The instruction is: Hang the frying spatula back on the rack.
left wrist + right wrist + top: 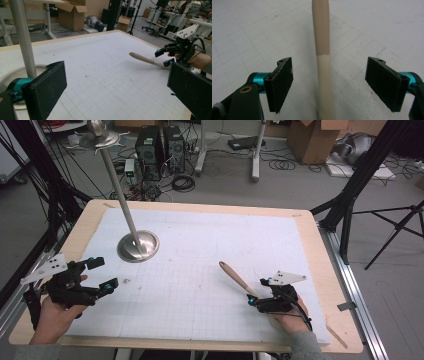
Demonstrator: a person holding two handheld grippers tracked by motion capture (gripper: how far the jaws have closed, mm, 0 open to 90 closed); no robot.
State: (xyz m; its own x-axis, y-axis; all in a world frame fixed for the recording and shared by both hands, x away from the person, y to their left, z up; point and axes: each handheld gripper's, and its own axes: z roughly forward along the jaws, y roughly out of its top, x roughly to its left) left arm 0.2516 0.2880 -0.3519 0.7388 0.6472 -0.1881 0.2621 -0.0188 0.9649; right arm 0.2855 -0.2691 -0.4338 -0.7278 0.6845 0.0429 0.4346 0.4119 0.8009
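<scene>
White gridded matting covers the wooden table (pixel 80 227), and beyond its far edge the floor is strewn with cables, computer towers and cardboard boxes. On the mat's right side lies a wooden-handled utensil (pixel 237 279), its darker rounded end pointing up and left toward the middle of the table, its paler end running down toward the person's right hand.

Right gripper (pixel 256 295) sits at that paler end, held low over the mat. In the right gripper view the handle (pixel 322 50) runs straight up the middle between the two black jaws, with a clear gap of mat on both sides; neither pad touches it. The jaws stand wide apart, so the handle is bracketed but not clamped. The colour change from pale to darker wood falls just ahead of the jaw tips.

Left gripper (pixel 102 272) is well apart from the utensil, at the table's left edge, its jaws spread wide with nothing between them. Just beyond it stands a round metal base (pixel 138 246) carrying a tall slanted pole (pixel 116 180). In the left gripper view the utensil (pixel 146 59) lies far off across the mat, its near end reaching the right gripper (pixel 165 57).
</scene>
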